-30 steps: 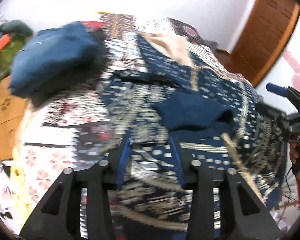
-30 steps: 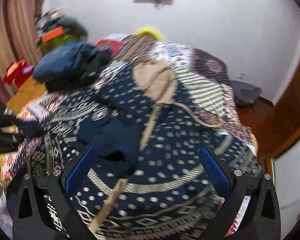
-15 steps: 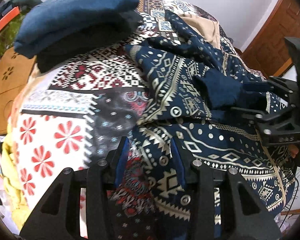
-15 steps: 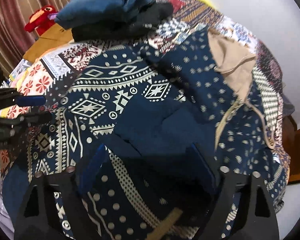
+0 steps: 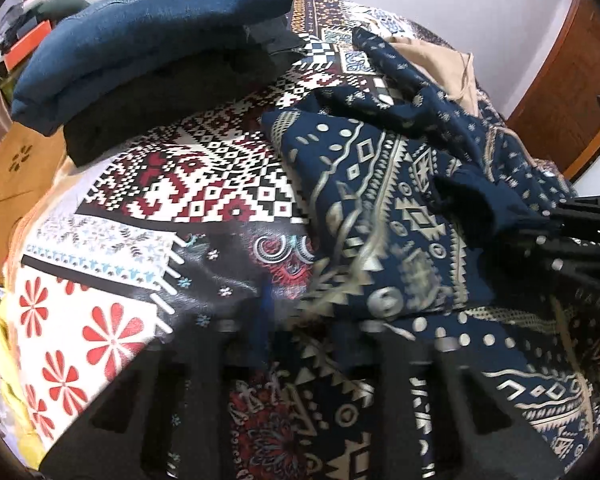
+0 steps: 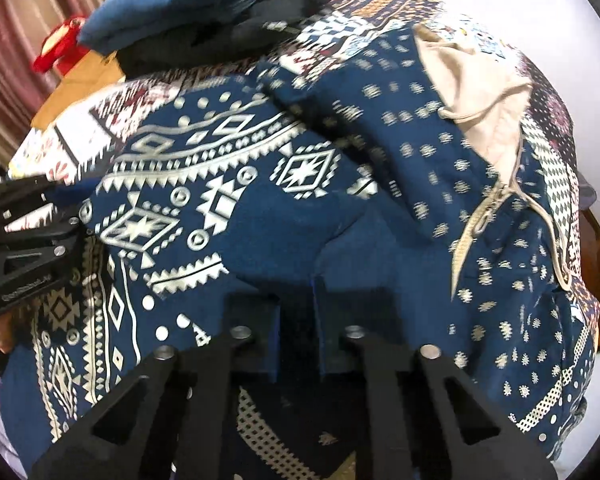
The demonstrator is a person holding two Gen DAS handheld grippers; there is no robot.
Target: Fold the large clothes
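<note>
The patterned navy hoodie (image 6: 260, 184) lies spread across the bed (image 5: 100, 320). The right hand-held gripper (image 6: 314, 304) has just clamped onto its plain cuff; the left hand-held gripper (image 5: 300, 320) has narrowed onto the hem. Thin pinches may slip when lifted, spoiling the fold.

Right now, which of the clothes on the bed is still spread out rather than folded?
The patterned navy hoodie with the beige-lined hood. It lies open and rumpled, while the plain blue garment and the black one sit folded in a stack behind it.
</note>
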